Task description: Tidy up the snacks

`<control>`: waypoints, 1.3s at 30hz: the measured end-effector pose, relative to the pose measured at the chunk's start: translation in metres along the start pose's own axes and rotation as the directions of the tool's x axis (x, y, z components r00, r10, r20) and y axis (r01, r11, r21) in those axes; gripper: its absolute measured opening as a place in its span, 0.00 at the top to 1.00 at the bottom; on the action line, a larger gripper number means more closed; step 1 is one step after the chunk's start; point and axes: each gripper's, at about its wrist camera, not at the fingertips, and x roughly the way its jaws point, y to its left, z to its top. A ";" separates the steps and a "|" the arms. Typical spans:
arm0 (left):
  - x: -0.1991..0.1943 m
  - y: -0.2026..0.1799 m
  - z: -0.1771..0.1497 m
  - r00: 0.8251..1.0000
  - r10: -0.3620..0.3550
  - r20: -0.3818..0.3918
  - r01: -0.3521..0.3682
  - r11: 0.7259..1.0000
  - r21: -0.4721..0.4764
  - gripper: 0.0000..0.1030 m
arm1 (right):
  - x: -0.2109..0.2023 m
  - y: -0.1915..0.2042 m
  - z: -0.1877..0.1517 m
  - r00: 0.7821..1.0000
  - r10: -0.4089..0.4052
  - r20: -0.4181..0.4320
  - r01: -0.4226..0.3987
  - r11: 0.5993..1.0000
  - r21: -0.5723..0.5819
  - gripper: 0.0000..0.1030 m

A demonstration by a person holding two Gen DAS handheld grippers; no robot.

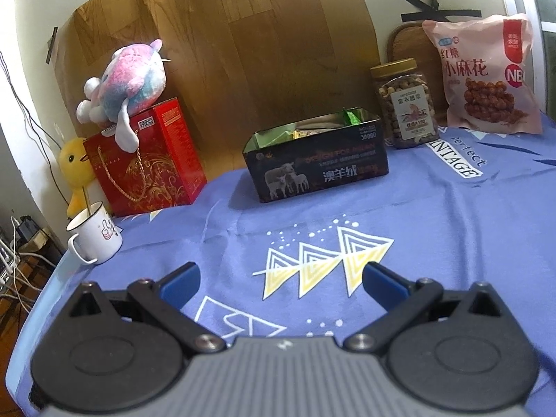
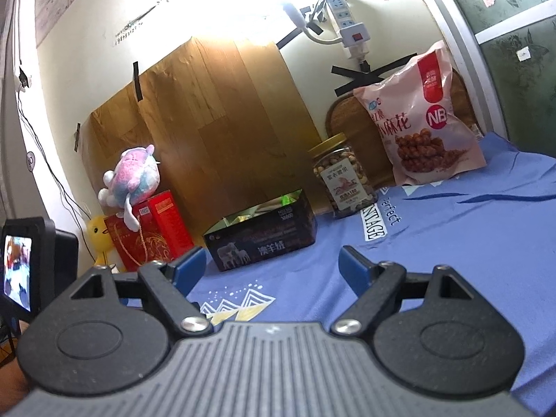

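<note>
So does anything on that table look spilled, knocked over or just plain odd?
Nothing is spilled or broken. The oddest thing is the plush toy slumped on top of the red gift box, one limb dangling down its front. The dark tin stands open with packets inside.

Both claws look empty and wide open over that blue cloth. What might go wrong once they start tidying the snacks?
The pink snack bag only leans on the wooden board behind it, so a nudge might tip it onto the nut jar.

The blue cloth is wrinkled; a low left gripper or right gripper could snag it and drag the open tin.
</note>
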 end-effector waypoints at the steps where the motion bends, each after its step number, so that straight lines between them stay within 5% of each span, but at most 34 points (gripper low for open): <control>1: 0.001 0.000 0.000 1.000 0.003 -0.001 -0.003 1.000 0.001 0.00 | 0.000 0.000 -0.001 1.000 0.001 -0.001 -0.001 1.000 0.004 0.17; 39: 0.000 0.003 -0.007 0.997 0.074 0.000 -0.074 0.997 0.008 0.00 | 0.000 -0.004 -0.013 1.000 -0.001 -0.022 0.002 0.999 0.042 0.17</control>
